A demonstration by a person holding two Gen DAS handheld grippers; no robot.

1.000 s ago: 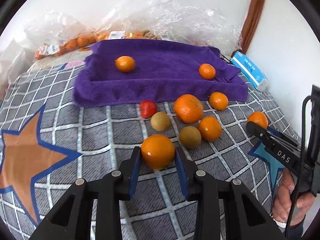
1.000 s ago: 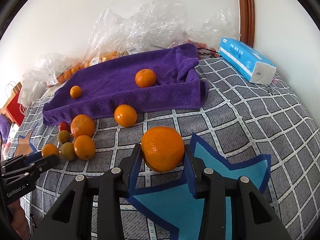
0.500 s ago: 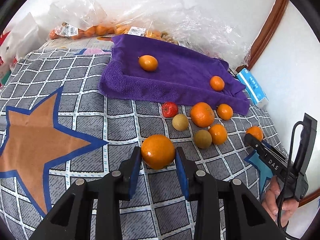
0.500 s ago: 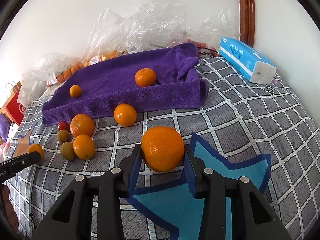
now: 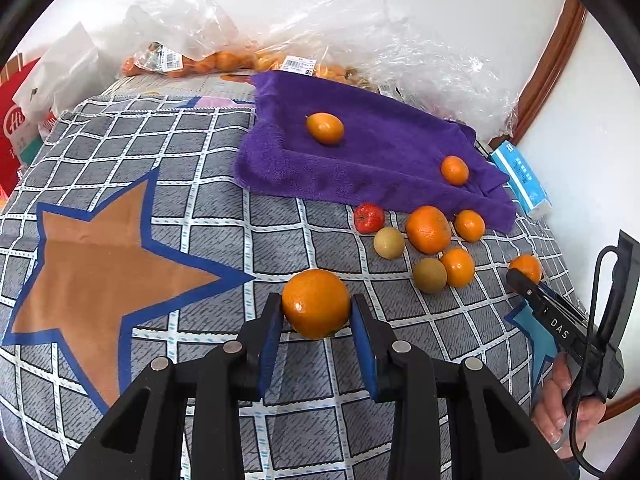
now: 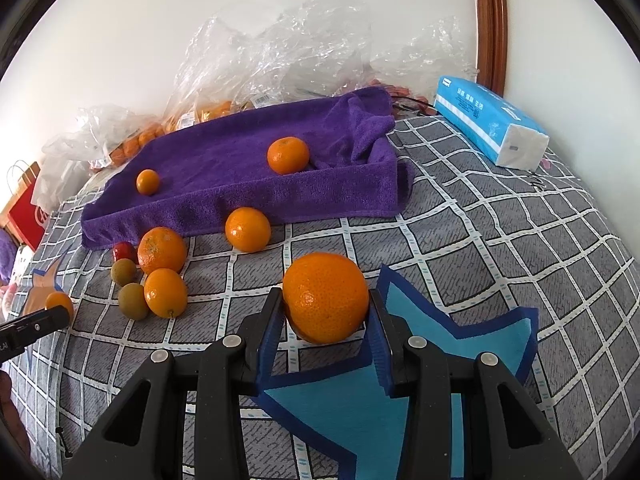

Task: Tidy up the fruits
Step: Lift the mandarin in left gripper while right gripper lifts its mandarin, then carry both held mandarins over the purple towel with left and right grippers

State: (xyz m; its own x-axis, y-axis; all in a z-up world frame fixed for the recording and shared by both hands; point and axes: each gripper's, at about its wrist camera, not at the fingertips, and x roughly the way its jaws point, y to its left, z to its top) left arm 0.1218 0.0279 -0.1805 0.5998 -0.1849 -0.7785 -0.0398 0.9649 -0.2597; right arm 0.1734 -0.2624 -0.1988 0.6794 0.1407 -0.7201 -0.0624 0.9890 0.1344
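My left gripper point(image 5: 316, 320) is shut on an orange point(image 5: 316, 303), held just above the checked cloth. My right gripper point(image 6: 325, 314) is shut on a larger orange point(image 6: 325, 297) over the blue star patch. A purple towel tray point(image 5: 360, 184) point(image 6: 248, 200) holds two small oranges point(image 5: 325, 128) point(image 5: 455, 170). In front of it lies a cluster: a red fruit point(image 5: 368, 218), two brownish round fruits point(image 5: 389, 243) point(image 5: 429, 275) and several oranges point(image 5: 428, 229). The right gripper shows at the right edge of the left wrist view, a hand point(image 5: 560, 412) on its grip.
Clear plastic bags with more oranges point(image 5: 208, 62) pile up behind the tray against the wall. A blue tissue pack point(image 6: 490, 126) lies to the tray's right. A red bag point(image 5: 16, 136) stands at the far left edge. A brown wooden frame point(image 6: 490, 20) runs up the wall.
The left gripper has shifted sideways and rolled with its orange, so the tray and fruit cluster now sit further right in its view. The right gripper has held still.
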